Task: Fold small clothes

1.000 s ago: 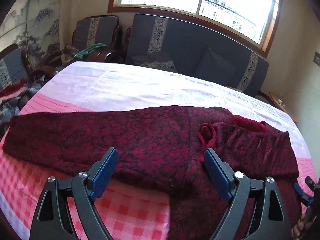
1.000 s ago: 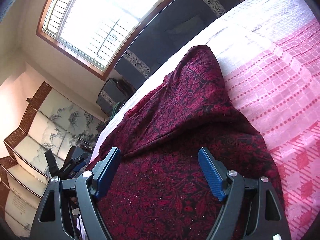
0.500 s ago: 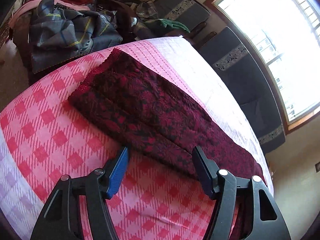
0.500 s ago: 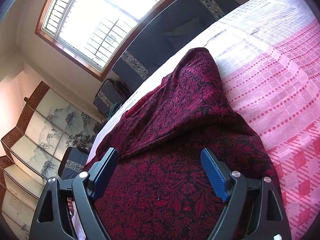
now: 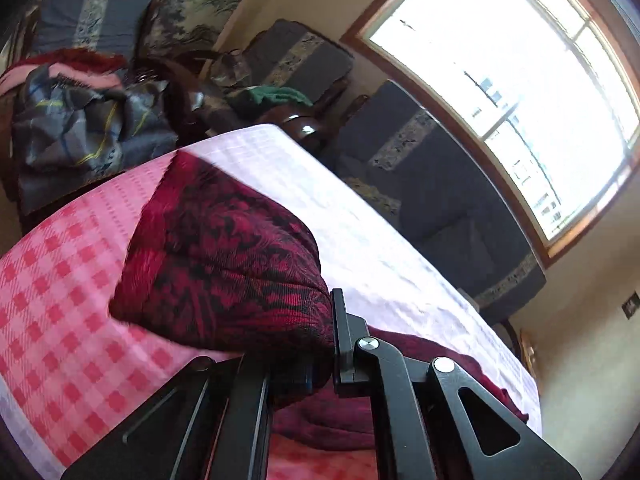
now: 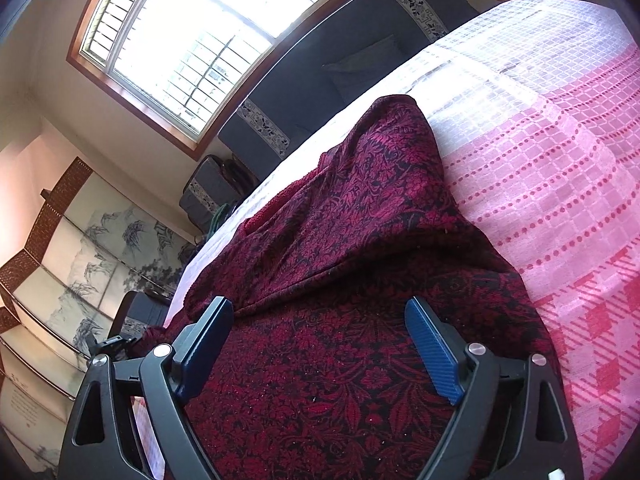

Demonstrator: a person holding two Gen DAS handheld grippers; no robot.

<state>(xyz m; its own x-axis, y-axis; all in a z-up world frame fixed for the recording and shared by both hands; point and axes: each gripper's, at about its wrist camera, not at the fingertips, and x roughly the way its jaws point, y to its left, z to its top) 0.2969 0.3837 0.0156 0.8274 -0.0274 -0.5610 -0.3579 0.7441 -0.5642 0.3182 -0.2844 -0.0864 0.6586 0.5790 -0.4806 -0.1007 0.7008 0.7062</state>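
Left wrist view: the left tool [image 5: 320, 364] is clenched on a bunched fold of a dark red garment [image 5: 224, 264], a woven fabric with a black floral pattern, lifted off the pink checked cloth [image 5: 60, 320] covering the surface. Right wrist view: the right tool [image 6: 320, 344], blue ribbed pads [image 6: 434, 354] spread and opening, hovers over the garment's flat, rumpled body without gripping it.

Garment [image 6: 360, 248] on the bedspread [image 6: 560, 160], sofa [image 6: 340, 60] behind it.
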